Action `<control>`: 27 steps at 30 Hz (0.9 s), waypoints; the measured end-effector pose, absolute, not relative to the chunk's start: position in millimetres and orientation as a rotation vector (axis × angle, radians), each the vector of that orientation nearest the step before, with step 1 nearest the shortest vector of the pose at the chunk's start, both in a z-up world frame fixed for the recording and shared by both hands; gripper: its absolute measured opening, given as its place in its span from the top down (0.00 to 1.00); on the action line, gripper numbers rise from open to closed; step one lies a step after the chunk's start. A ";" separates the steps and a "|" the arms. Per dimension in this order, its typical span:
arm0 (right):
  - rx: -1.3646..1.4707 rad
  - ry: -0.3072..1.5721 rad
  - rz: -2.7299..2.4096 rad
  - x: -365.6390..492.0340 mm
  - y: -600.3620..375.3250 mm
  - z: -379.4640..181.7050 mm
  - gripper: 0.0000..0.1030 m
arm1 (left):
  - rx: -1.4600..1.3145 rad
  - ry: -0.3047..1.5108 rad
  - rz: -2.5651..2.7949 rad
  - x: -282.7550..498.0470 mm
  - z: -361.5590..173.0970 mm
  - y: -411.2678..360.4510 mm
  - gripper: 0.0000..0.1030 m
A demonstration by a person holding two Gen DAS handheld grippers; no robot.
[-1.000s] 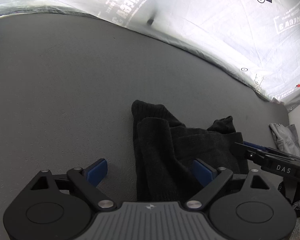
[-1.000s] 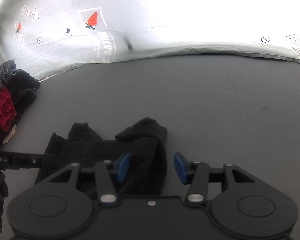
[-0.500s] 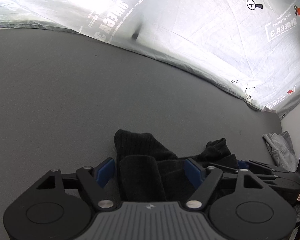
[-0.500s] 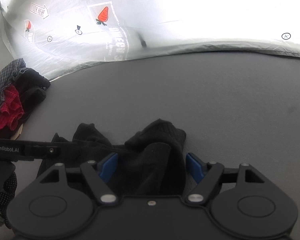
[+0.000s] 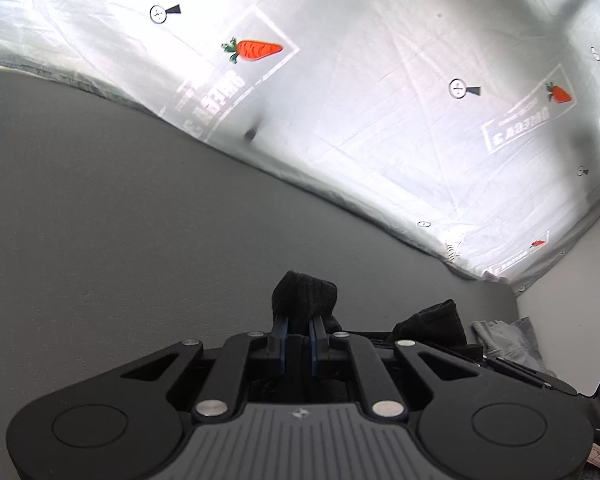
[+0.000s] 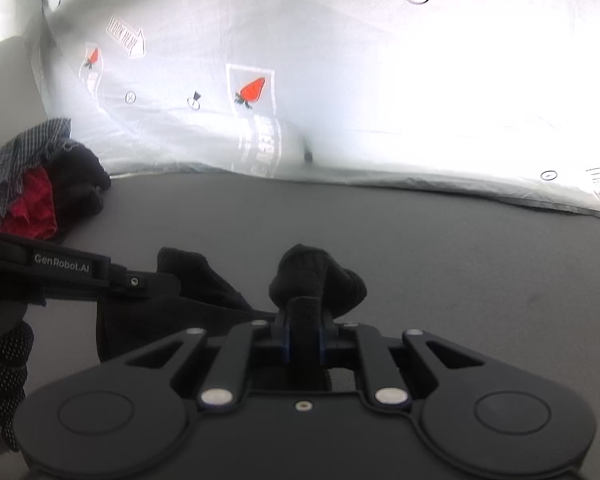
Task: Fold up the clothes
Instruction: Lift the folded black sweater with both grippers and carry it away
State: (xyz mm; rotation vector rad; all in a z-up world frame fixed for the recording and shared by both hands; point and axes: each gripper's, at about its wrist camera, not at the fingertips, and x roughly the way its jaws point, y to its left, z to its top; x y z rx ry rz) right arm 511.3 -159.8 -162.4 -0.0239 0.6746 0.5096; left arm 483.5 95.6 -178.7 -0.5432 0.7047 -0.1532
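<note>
Now both grippers have just closed on the same black knit garment [image 6: 220,284], which looks like a pair of socks or a similar small knit piece, though its exact kind is hard to tell. The left gripper [image 5: 299,330] pinches one bunched end, a knob of fabric poking out just past its blue pads. The right gripper [image 6: 303,332] is clamped the same way on the other end, its own tuft of knit standing above the fingertips.

Between the two grips the garment runs crosswise, from one hand to the other, so its long axis lies along the line joining the grippers rather than pointing away from them. The middle part sags onto the grey table [image 5: 120,220]. Neither hand is nearer; each holds its own end.

Judging from this, a fold would bring the held ends forward or together, and the span between them needs to stay even so the cloth does not twist.

A pile of other clothes [image 6: 40,188] sits well apart at the table's edge.
</note>
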 end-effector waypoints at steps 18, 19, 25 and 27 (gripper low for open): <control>-0.092 0.272 0.228 389.4 -202.1 -9.9 0.89 | -0.601 0.407 -0.439 446.9 -64.6 45.2 0.90; -0.096 0.256 0.210 387.6 -208.9 -4.3 0.89 | -0.600 0.394 -0.456 450.0 -59.1 36.2 0.90; -0.094 0.187 0.153 379.7 -285.2 15.7 0.89 | -0.556 0.330 -0.527 461.9 -34.3 -49.6 0.90; -0.079 0.177 0.159 382.3 -320.4 15.6 0.89 | -0.527 0.321 -0.538 463.0 -32.4 -88.4 0.90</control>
